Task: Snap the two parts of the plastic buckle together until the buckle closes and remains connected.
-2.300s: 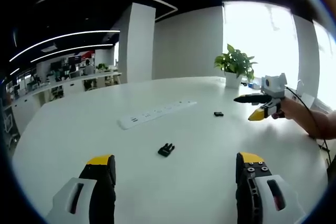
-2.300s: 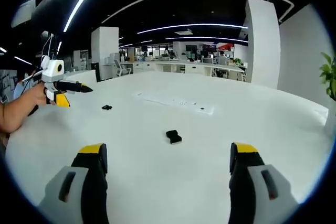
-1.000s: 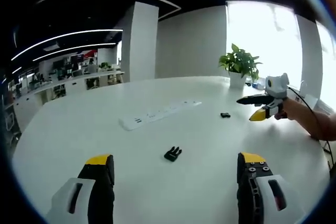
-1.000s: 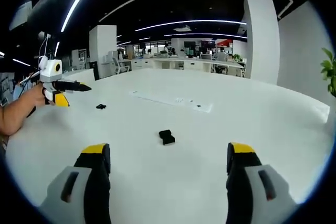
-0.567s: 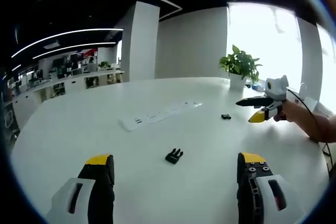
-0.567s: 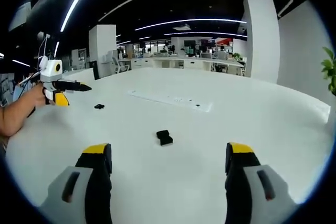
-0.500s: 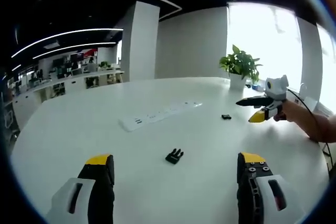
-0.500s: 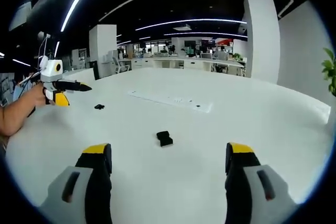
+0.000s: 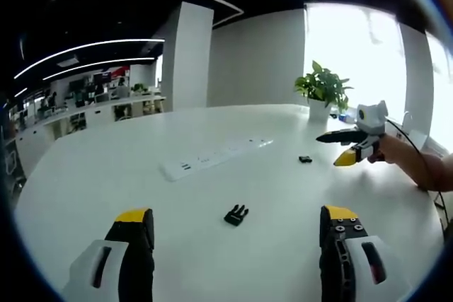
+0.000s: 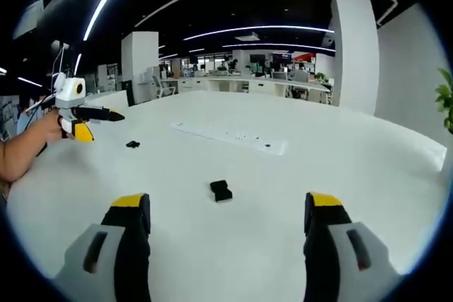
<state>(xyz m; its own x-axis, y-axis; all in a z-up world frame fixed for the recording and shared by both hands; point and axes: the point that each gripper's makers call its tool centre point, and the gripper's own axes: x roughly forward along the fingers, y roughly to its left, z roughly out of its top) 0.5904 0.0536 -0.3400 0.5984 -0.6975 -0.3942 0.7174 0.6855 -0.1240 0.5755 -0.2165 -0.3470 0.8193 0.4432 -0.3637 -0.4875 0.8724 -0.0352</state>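
Black pronged buckle half (image 9: 236, 214) loose on white table (image 9: 106, 167), ahead of left gripper (image 9: 236, 225), jaws wide, empty | socket half (image 10: 221, 190) ahead of right gripper (image 10: 221, 218), also wide | approach: descend squarely, pinch each body (never the prongs).

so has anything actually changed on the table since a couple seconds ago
Nothing was grasped or released. Both buckle parts, the pronged one and the socket, lie apart on the table. Left gripper and right gripper stay open; only the views shifted slightly.
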